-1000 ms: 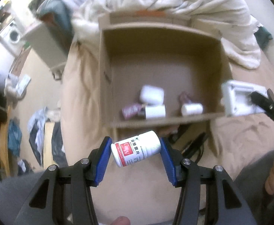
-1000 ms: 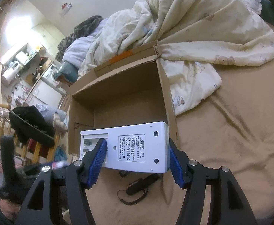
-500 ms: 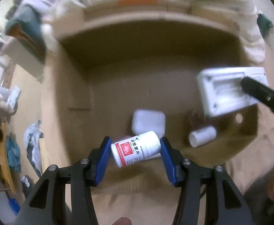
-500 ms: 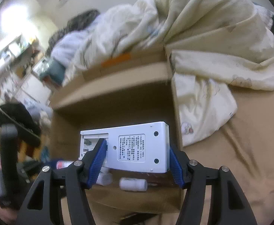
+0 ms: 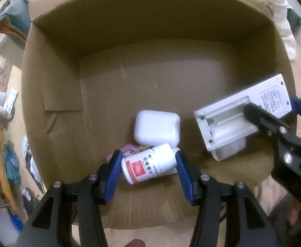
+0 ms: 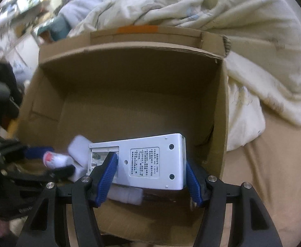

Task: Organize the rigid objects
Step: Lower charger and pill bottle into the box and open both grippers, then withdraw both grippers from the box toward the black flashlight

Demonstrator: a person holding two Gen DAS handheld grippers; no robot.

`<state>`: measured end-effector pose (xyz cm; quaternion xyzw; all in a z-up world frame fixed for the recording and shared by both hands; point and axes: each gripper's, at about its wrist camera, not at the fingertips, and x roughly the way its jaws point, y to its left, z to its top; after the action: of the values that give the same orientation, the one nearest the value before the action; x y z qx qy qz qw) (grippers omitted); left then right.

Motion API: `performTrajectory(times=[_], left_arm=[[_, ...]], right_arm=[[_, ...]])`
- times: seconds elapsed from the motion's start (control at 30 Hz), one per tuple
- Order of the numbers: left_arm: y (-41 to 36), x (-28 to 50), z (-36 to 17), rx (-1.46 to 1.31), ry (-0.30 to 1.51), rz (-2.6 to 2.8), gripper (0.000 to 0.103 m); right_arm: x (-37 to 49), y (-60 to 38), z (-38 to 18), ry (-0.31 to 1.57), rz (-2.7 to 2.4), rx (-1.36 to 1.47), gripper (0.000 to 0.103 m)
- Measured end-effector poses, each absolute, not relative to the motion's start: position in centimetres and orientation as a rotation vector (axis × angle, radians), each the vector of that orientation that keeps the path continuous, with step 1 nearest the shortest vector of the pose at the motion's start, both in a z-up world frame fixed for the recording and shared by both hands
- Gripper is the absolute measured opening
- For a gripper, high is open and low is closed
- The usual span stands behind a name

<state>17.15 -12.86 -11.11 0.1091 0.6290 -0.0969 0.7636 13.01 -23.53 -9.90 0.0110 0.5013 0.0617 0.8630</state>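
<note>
My left gripper (image 5: 148,165) is shut on a white pill bottle (image 5: 148,165) with a red label, held sideways over the near part of an open cardboard box (image 5: 53,103). My right gripper (image 6: 150,170) is shut on a flat white device (image 6: 148,162) with an open battery slot, held inside the box near its right wall; it also shows in the left wrist view (image 5: 243,119). On the box floor lie a white earbud case (image 5: 156,128), a pink packet (image 5: 127,151) and a white cylinder (image 6: 127,194).
The box (image 6: 129,55) sits on a bed with a tan sheet (image 6: 269,164). A rumpled cream duvet (image 6: 243,30) lies behind and right of it. A cluttered floor shows at the far left (image 5: 10,154).
Both grippers have moved forward from in front of the box to over and inside it, each still holding its object. The box now fills both views.
</note>
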Motion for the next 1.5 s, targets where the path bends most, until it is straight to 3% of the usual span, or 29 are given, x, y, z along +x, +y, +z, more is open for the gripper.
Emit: performTrajectory(times=[0.47,0.6,0.77,0.87,1.03,1.23,1.5], left_arm=[[-12.3,17.4,-11.1,0.227,1.36,-0.205,0.049],[-11.9,17.4,-11.2,0.223,1.358,-0.187,0.049],[-11.2,17.7,-10.9,0.179,1.364,-0.219,0.049],[-10.3,17.9,-10.6,0.14,1.355,-0.231,0.058],[-10.9,17.4,-9.7,0.161,1.312,-0.273,0.093],[-11.8,15.9,-7.7,0.232,1.213,-0.344,0.093],[-12.8,14.8,-5.2,0.179,1.238,-0.332,0.093]], right_arm=[[13.4,-21.7,-10.4,1.058,0.164,-0.053,0.068],[13.4,-21.2,-10.6,1.069,0.175,-0.077,0.072],[13.6,-22.6,-9.7,1.024,0.127,-0.004,0.099],[13.9,-23.7,-9.3,1.02,0.157,0.091,0.1],[13.7,-23.8,-8.3,0.987,0.17,0.128,0.103],[14.0,-23.3,-7.3,0.952,0.168,0.146,0.103],[14.0,-23.7,-7.6,0.974,0.132,0.122,0.103]])
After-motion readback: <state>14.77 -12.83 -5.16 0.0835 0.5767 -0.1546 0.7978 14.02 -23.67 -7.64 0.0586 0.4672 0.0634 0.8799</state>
